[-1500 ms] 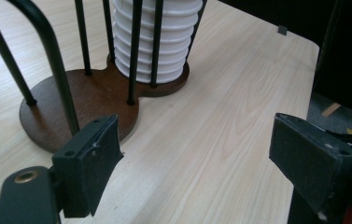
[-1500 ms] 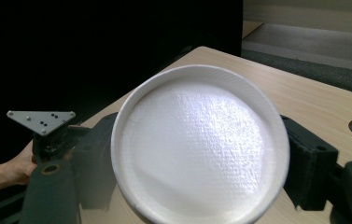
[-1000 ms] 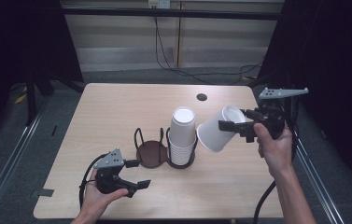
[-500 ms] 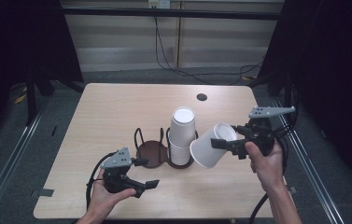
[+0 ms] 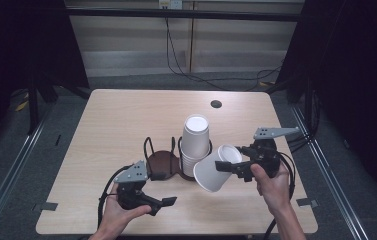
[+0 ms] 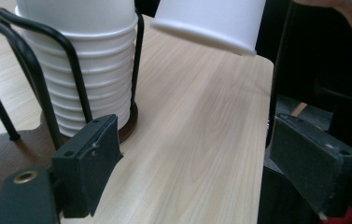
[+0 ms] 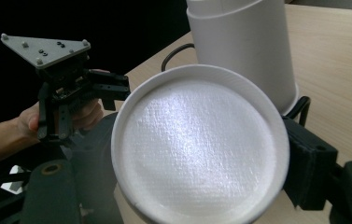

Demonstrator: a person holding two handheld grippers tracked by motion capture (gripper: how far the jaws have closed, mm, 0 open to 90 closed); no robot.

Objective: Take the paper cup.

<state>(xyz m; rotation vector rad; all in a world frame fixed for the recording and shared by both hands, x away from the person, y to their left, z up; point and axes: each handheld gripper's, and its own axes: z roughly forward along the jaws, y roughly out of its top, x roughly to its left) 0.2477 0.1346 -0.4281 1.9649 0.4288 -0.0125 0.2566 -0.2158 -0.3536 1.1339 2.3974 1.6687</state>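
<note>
A tall stack of white paper cups (image 5: 196,142) (image 6: 82,65) (image 7: 243,51) stands in the right ring of a black wire holder (image 5: 162,159) with a brown base; its left ring is bare. My right gripper (image 5: 228,167) (image 7: 199,161) is shut on a single white cup (image 5: 208,175) (image 7: 201,149) by its base end. That cup is tilted with its mouth down-left, just right of the stack and off the table, and its rim (image 6: 211,21) hangs above the tabletop. My left gripper (image 5: 162,205) (image 6: 201,163) hovers in front of the holder, open, nothing between its pads (image 6: 87,163).
A small dark round hole (image 5: 216,104) marks the wooden table (image 5: 126,125) near its far edge. Cables trail from both grippers over the front edge. Metal rails run along the floor at either side.
The right gripper has come down and to the left with the cup, from above the stack's top to beside its lower half. The left gripper has shifted a little to the right.
</note>
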